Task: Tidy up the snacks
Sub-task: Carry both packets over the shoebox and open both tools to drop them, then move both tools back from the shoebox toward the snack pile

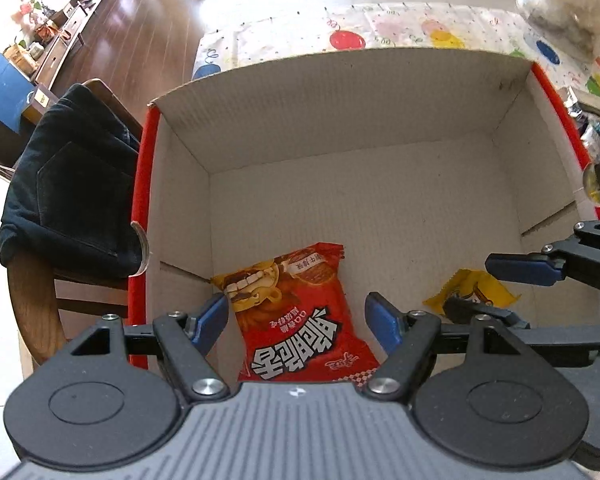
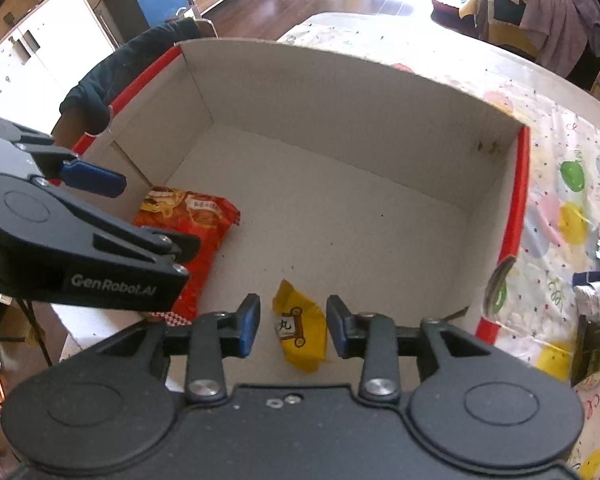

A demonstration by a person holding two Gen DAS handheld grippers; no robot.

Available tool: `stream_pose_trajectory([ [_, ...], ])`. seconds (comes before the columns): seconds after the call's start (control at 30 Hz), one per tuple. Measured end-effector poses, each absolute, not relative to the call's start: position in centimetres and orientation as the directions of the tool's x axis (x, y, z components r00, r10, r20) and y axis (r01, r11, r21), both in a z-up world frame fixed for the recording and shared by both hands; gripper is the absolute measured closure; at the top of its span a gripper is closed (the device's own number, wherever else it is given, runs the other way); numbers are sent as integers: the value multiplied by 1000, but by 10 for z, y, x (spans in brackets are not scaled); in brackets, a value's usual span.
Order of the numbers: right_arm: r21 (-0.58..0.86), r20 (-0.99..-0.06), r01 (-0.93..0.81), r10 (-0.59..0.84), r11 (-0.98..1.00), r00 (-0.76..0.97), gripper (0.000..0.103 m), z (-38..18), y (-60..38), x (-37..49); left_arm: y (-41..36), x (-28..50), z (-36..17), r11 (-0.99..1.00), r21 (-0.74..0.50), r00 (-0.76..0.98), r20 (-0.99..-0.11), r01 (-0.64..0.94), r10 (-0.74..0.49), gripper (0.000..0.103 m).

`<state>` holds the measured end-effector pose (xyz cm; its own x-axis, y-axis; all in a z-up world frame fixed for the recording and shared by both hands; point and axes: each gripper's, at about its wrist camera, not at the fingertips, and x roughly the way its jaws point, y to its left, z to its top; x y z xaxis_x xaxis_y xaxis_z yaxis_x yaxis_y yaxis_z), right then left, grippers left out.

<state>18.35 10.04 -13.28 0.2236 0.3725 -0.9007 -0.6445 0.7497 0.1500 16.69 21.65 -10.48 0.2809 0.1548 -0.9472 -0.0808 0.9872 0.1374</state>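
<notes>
A cardboard box (image 1: 340, 112) (image 2: 340, 92) with red outer edges stands open on the table. A red snack bag (image 1: 296, 320) (image 2: 196, 224) lies flat on its floor near the left wall. My left gripper (image 1: 297, 299) (image 2: 159, 213) points down over it, open, with its blue fingers standing clear of both sides of the bag. A small yellow packet (image 2: 302, 332) (image 1: 494, 291) lies on the box floor to the right. My right gripper (image 2: 293, 301) (image 1: 468, 283) straddles it, open, with a gap on each side.
A chair draped with a dark garment (image 1: 72, 200) stands against the box's left side. The tablecloth with coloured balloons (image 1: 348, 40) (image 2: 560, 200) spreads beyond and to the right of the box. More packets (image 2: 596, 292) lie at the right. A clear bag (image 1: 568, 4) sits far right.
</notes>
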Motion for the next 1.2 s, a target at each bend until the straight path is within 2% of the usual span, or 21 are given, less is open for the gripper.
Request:
stream_pose_trajectory([
  [0.33,167,-864,-617,415,769,284,54,-100,81,175,214,144,-70,993,63,387,-917,-102,98,28],
  [0.87,202,-754,-578,502,791,424,31,-36,11,139,170,102,-9,998,-3,593,-804,-63,35,27],
  [1.2,221,-676,-548,532,807,510,16,-15,-63,130,120,90,3,999,-26,683,-731,-33,4,22],
])
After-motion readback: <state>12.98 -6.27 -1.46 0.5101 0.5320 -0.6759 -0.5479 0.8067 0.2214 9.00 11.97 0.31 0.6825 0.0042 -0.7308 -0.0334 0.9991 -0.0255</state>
